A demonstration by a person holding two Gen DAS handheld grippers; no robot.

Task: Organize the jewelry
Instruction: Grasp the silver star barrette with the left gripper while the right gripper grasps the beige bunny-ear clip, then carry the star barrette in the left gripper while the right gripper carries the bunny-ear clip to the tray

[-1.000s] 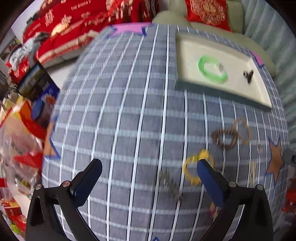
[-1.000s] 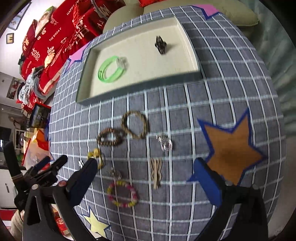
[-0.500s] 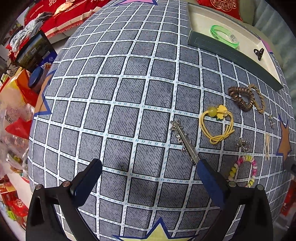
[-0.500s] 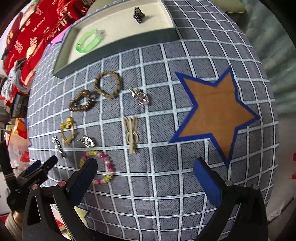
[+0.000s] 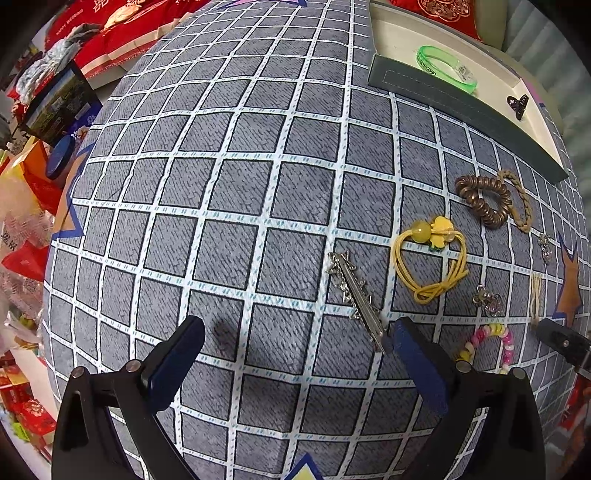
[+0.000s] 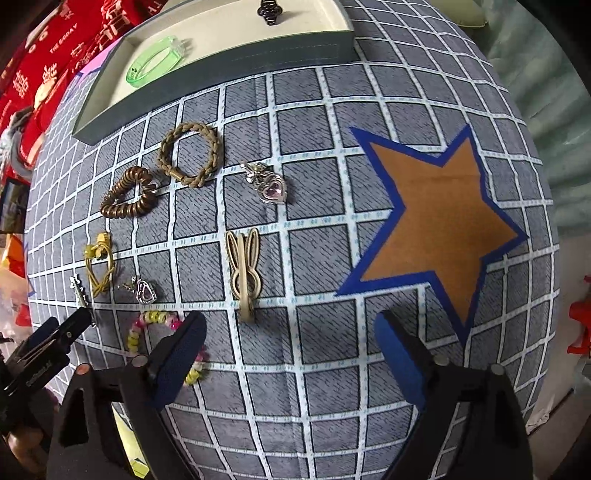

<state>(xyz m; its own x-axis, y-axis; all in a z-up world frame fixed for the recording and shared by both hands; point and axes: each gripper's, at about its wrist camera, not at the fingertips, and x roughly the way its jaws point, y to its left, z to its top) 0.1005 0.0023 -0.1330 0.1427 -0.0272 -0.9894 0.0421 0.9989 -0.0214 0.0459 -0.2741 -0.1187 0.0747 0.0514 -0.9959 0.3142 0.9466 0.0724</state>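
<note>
So both my grippers were pointing down over the checked cloth (image 5: 229, 184), nothing in either one. My left gripper (image 5: 295, 343) was spread wide, and the silver clip (image 5: 356, 295) lay just off its right finger (image 5: 417, 362), the clip's near tip almost touching that pad. The clip's long axis ran diagonally, far-left to near-right, so I figured I'd have to shift right and twist a bit to get across it.

My right gripper (image 6: 290, 345) was open too, though its jaws had just been closing a little, with only cloth between them. The bunny clip (image 6: 244, 273) sat just beyond it, long axis running near to far, closer to the left finger (image 6: 177, 354), which covered part of the bead bracelet (image 6: 147, 325). The tray (image 6: 236, 59) was way at the far edge, holding the green bangle (image 6: 153, 62) and a dark claw clip (image 6: 269, 11).
</note>
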